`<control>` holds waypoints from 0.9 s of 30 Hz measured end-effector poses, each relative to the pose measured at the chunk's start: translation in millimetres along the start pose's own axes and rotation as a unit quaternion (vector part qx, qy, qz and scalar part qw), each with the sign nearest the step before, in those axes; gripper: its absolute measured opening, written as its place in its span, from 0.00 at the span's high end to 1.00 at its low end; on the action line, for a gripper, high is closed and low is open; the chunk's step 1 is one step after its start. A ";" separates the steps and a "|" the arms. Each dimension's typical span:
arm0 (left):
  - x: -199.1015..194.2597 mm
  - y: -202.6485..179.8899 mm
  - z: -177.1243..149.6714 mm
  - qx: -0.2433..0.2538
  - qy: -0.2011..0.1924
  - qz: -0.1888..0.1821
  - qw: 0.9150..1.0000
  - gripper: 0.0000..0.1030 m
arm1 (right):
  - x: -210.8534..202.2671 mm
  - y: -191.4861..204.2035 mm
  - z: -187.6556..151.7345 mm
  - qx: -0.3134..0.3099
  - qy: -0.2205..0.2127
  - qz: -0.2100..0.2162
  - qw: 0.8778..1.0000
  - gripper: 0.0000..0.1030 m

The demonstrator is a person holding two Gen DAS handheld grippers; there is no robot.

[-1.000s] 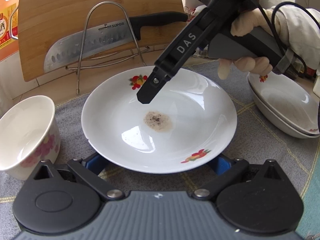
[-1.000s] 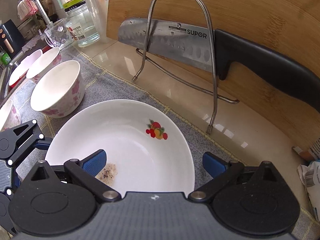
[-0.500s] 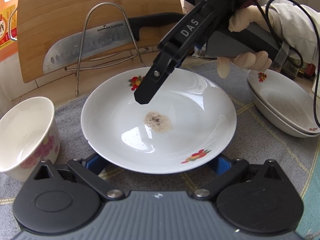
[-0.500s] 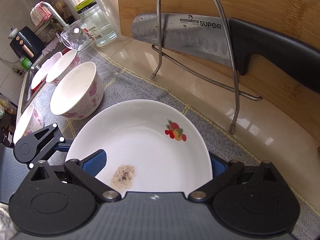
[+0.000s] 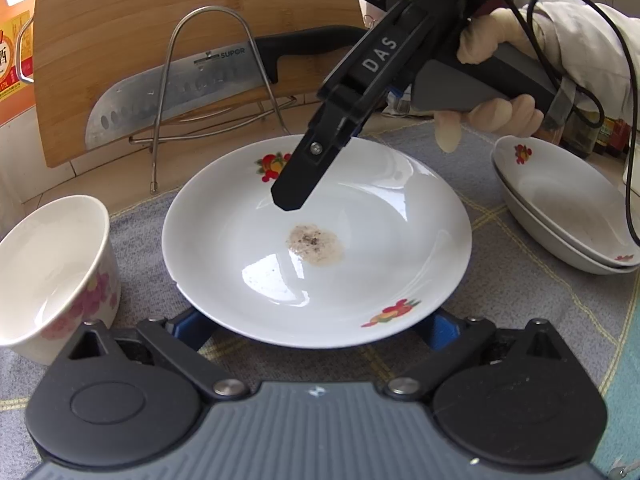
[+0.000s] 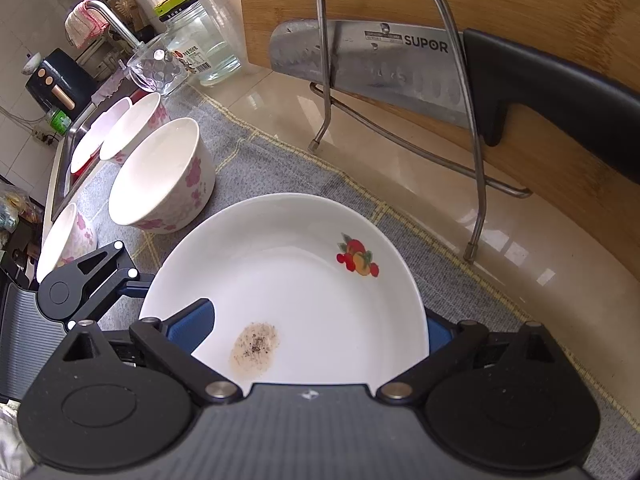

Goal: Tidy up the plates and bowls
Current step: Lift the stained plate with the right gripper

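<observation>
the plate (image 5: 360,280) covers both blue fingertips of the left gripper (image 5: 316,326), so whether they touch it cannot be told. the stacked plates (image 5: 560,216) run off the right edge, and the knife (image 6: 400,64) handle leaves the right wrist view.

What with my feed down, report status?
Left gripper open at near rim. Right gripper open, straddling rim of stained plate. Bowl beside, apart.

A glossy beige surface (image 6: 400,184) carries a grey woven mat (image 6: 280,168) with yellow lines. At 12 o'clock a bamboo cutting board (image 6: 500,4) leans behind a wire rack (image 6: 476,168). At 10 o'clock, a faucet (image 6: 116,24) arches over a steel sink (image 6: 60,160) under daylight.
</observation>
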State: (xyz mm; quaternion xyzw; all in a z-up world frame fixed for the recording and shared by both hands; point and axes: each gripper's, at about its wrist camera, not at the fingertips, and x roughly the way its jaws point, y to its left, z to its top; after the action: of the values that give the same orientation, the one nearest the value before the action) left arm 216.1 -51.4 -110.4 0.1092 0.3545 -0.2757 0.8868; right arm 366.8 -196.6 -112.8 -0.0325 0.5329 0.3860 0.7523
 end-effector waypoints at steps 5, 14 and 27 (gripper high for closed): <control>-0.7 -0.7 1.3 0.002 0.003 0.002 1.000 0.02 | 1.4 1.8 -0.4 0.001 -0.003 -0.004 1.000 0.00; -6.8 -1.7 2.2 0.012 0.004 0.001 1.000 0.03 | -1.8 6.4 -5.2 0.000 -0.007 -0.010 1.000 0.00; -29.4 -10.5 9.1 0.040 -0.004 -0.016 0.999 0.03 | -25.2 21.5 -20.2 0.009 -0.022 -0.029 0.999 0.00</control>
State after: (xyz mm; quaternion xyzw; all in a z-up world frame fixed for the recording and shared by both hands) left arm 197.8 -51.5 -83.6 0.1375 0.3417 -0.3045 0.8784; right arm 334.5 -204.6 -92.8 -0.0330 0.5188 0.3594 0.7750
